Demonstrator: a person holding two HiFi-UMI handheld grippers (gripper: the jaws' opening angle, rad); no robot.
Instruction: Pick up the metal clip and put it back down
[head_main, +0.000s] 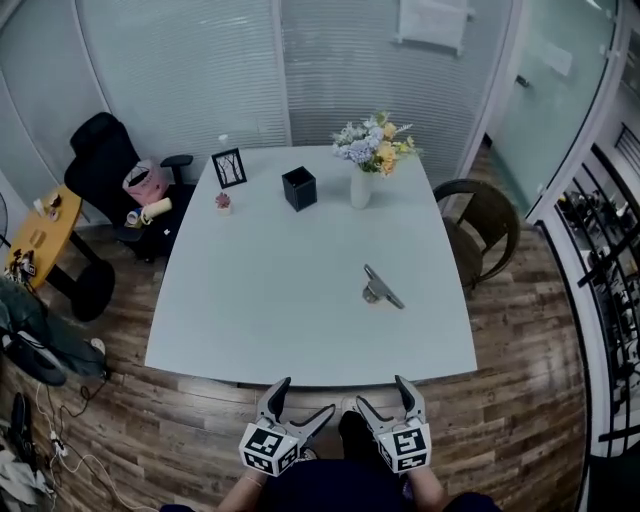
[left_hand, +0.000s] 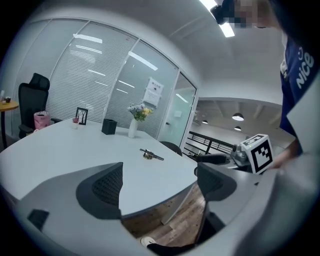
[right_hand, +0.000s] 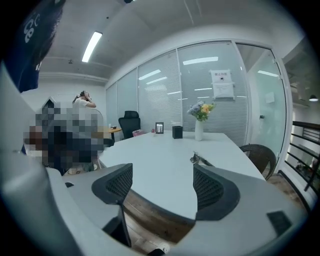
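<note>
The metal clip lies on the right half of the white surface, well apart from both tools. The left tool and right tool hang side by side off its near edge, jaws spread, nothing between them. A flower vase stands at the far end.

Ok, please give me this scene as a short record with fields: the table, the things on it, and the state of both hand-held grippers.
surface: white rectangular table
task object: silver metal clip, lying on the table right of centre, not held
far side of table: small black picture frame, small pink potted plant, black square holder, white vase of flowers
left hand-held gripper: jaws apart, empty, off the table's near edge
right hand-held gripper: jaws apart, empty, off the near edge
</note>
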